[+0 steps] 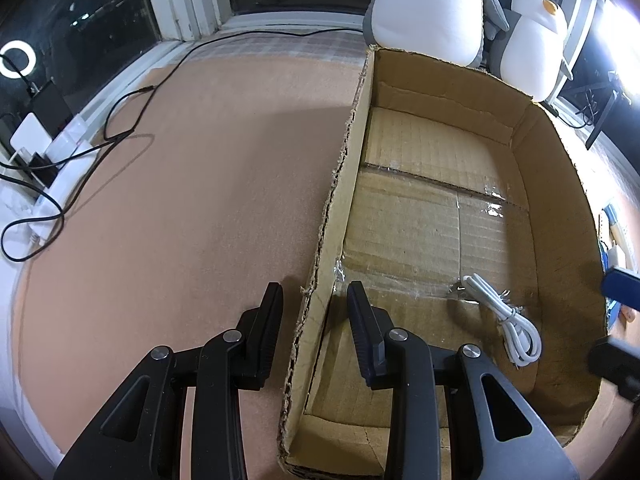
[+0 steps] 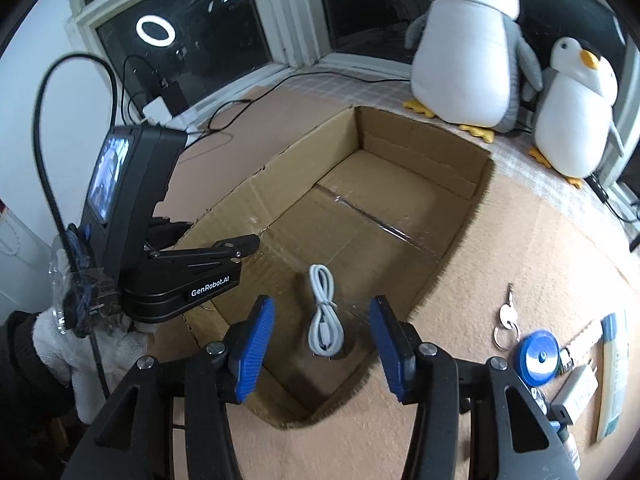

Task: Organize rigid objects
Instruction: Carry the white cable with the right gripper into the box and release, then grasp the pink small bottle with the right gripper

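Note:
An open cardboard box (image 1: pixel 340 184) (image 2: pixel 460 216) lies on the brown table. On its floor rests a coiled white cable (image 1: pixel 504 320) (image 2: pixel 325 320). My left gripper (image 1: pixel 314 300) straddles the box's left wall with black jaws drawn close around it; one finger (image 2: pixel 236 245) shows over that wall in the right wrist view. My right gripper (image 2: pixel 322 302) hangs open above the cable, nothing touching its blue pads; its fingertips peek in at the edge of the left wrist view (image 1: pixel 616 320). Right of the box lie keys (image 2: pixel 507 316), a blue round tape measure (image 2: pixel 538 356) and a white charger (image 2: pixel 576 394).
Two plush penguins (image 2: pixel 468 52) (image 2: pixel 576 108) stand behind the box by the window. A black cord (image 1: pixel 132 120) and a power strip (image 1: pixel 52 148) lie at the table's far left. A white-gloved hand (image 2: pixel 52 344) holds the left gripper. A white-and-blue tube (image 2: pixel 612 372) lies far right.

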Demonstrator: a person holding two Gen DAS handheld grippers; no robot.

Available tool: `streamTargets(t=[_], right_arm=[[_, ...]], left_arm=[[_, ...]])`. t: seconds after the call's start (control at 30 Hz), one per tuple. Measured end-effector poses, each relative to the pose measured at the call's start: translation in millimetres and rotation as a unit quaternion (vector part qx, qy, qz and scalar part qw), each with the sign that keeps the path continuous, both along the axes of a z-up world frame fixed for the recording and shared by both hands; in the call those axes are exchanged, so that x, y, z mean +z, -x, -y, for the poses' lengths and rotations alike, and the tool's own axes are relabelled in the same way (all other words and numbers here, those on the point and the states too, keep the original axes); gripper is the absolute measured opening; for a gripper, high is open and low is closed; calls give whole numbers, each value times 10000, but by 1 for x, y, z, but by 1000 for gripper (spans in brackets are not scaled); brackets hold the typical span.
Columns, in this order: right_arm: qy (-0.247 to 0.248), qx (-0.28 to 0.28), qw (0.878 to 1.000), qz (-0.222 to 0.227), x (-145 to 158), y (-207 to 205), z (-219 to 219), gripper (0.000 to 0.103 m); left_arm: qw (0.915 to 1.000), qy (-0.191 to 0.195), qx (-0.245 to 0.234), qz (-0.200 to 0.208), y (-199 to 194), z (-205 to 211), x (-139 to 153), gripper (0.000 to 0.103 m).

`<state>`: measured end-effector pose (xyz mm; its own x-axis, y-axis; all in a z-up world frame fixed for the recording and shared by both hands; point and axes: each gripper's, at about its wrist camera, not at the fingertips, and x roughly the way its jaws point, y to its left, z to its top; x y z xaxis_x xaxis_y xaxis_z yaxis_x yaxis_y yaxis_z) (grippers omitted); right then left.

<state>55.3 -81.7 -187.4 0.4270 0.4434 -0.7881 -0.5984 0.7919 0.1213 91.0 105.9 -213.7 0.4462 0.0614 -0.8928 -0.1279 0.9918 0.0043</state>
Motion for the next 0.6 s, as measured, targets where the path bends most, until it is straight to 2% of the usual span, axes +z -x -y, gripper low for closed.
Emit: streamTargets(t=[0.27,0.43,0.6], right_arm=[[-423,-725,9963,169,14,11,78,46],[-119,-1127,9932,279,16,17,133,47],[340,-1518,9878,125,1,14,183,47]], left_arm=[[9999,-106,-48,-79,-1,4,2,32],[9997,-157,-97,-139,0,6,3,32],[9996,-148,-132,-211,3,7,4,32]])
